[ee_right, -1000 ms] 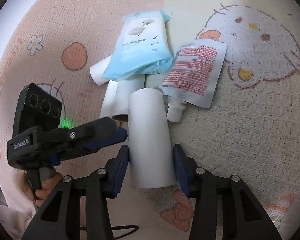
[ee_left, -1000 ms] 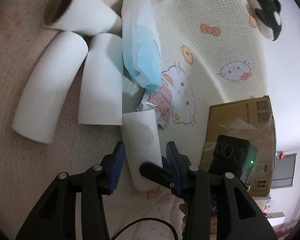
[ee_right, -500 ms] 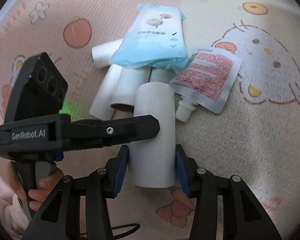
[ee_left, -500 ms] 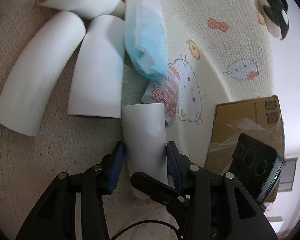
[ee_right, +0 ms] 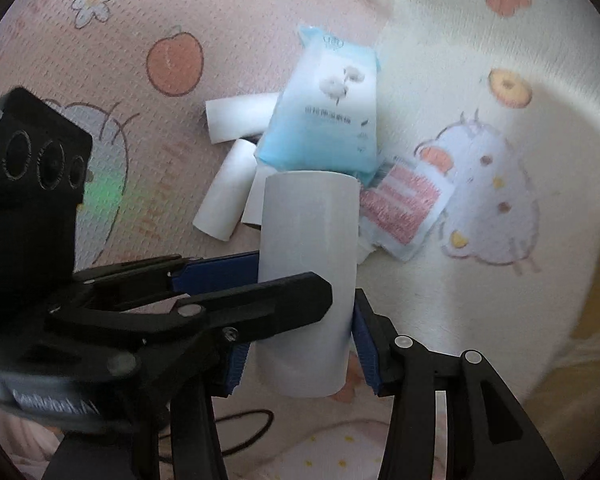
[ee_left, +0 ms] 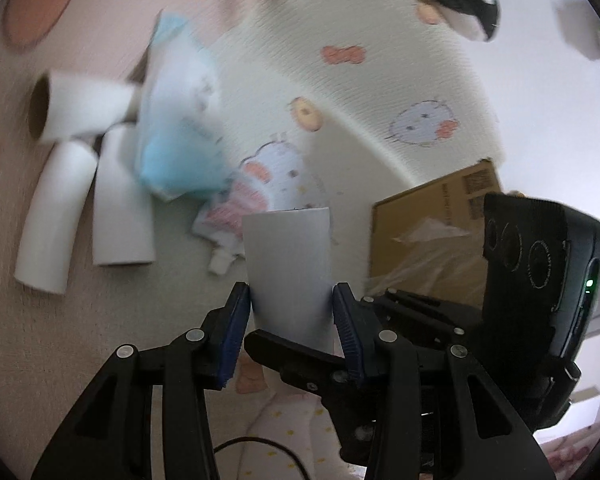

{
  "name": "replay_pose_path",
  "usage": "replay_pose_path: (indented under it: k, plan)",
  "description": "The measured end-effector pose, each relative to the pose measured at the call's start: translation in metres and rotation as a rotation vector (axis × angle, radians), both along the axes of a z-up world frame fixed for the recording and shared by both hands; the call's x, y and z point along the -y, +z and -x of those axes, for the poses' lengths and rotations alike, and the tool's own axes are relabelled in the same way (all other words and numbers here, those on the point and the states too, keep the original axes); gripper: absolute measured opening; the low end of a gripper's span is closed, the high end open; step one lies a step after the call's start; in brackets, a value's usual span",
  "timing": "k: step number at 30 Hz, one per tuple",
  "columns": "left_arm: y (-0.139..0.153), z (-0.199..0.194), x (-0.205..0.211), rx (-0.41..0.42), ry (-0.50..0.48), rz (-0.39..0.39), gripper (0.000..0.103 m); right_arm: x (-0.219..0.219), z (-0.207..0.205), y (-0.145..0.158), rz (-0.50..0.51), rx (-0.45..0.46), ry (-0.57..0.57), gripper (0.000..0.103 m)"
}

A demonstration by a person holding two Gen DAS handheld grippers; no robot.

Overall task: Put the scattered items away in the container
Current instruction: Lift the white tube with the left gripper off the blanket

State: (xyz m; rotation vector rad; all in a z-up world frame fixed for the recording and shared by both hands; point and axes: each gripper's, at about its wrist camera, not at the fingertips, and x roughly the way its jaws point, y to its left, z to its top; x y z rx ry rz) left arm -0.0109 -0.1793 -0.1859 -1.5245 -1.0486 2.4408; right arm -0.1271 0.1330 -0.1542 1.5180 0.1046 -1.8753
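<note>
Nearest to me, both grippers were clamped on the same white paper roll (ee_right: 308, 276): the right gripper (ee_right: 300, 352) held it by its lower end, blue pads pressed to either side, and the left gripper (ee_left: 290, 330) crossed in from the side, its pads squeezing the same tube a little higher up. The roll was clear of the printed play mat (ee_right: 500, 320), pointing away from both cameras. I judged it light and hollow, a cardboard core under smooth paper, so it would crush or go oval if I squeezed hard; gripping across the round body near one end, as I had it, looked right, and one gripper would likely have done. Just beyond it on the mat lay a red-and-white spouted pouch (ee_right: 404, 208), soft and floppy, best taken by a flat edge. Past that sat the blue wipes pack (ee_right: 324, 120), slick film that could slide between the pads, resting on three more white rolls (ee_left: 120, 204). Farther off, from the left wrist camera, the cardboard box (ee_left: 436, 220) stood at the mat's edge, where I reckoned the roll belonged. A black-and-white plush toy (ee_left: 464, 0) lay farthest away.
</note>
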Motion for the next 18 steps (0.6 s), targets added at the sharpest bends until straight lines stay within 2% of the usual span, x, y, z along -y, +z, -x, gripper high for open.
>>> replay_pose_path:
  k: [3, 6, 13, 18]
  plan:
    - [0.020, 0.004, -0.007, -0.034, -0.007, 0.042, 0.047, -0.019, 0.003, 0.018, -0.011, -0.060, -0.004, 0.044]
    - [0.036, 0.007, -0.009, -0.053, -0.012, 0.074, 0.047, -0.014, 0.005, 0.028, 0.007, -0.073, -0.016, 0.048]
    - [0.049, 0.016, -0.015, -0.054, -0.016, 0.080, 0.046, -0.005, 0.010, 0.040, 0.008, -0.067, -0.033, 0.049]
    - [0.061, 0.021, -0.020, -0.066, -0.020, 0.098, 0.046, -0.002, 0.008, 0.052, -0.030, -0.128, -0.014, 0.050]
